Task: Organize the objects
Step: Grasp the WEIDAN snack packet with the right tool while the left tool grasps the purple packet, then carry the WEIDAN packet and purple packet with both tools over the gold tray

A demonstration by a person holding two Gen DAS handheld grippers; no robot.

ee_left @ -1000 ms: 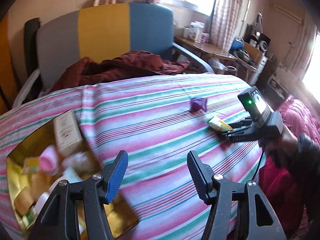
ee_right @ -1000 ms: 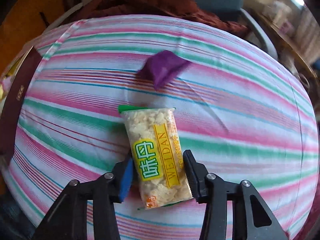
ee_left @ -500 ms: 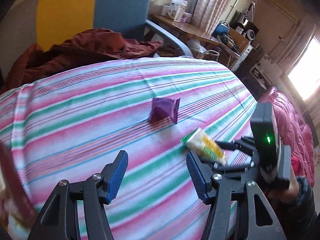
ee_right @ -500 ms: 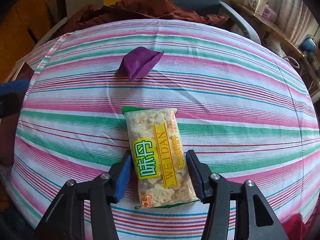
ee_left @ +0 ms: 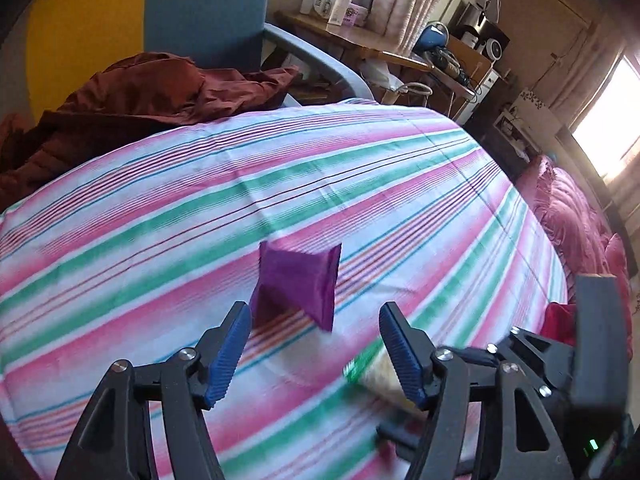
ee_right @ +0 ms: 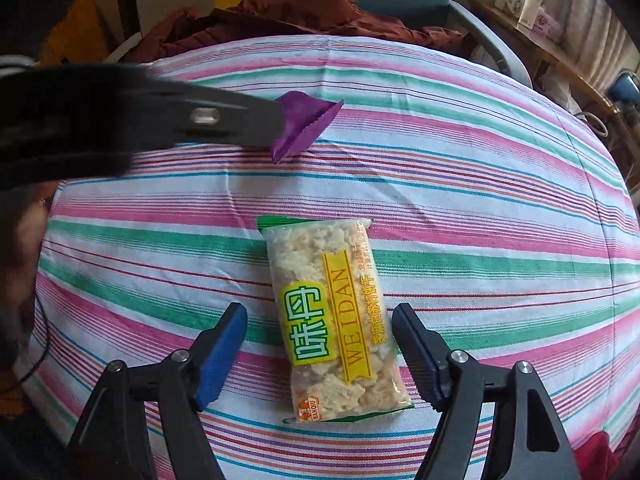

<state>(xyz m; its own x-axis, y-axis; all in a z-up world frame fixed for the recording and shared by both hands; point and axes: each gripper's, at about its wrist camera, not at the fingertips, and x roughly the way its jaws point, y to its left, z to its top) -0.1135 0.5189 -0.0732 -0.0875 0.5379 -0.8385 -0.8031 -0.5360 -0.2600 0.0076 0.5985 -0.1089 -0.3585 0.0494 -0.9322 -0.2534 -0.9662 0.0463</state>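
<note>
Striped cloth [ee_right: 480,208] in pink, green and white is spread over the surface, and behind it a chair with a dark red garment [ee_left: 152,92] is seen at the far side. Two things of the task are lying on the cloth: a snack packet [ee_right: 340,320] with yellow and green print, and farther away a small purple packet [ee_left: 300,280], which is standing up in a folded, tent-like shape. The right gripper [ee_right: 320,344] is held over the near part of the snack packet; its jaws have just been opening, and a clear gap is seen on both sides, so the packet is between them but is not pressed. The left gripper [ee_left: 316,344] has just been opened wider too, nothing is held in it, and the purple packet is seen just beyond its fingertips. Some risks can be judged from here. The purple packet is light and not flat (it looks like thin foil), so it may be pushed away or knocked over if one finger reaches it first. The cloth may be pinched together with it. The two grippers are near each other, so a collision is possible.
</note>
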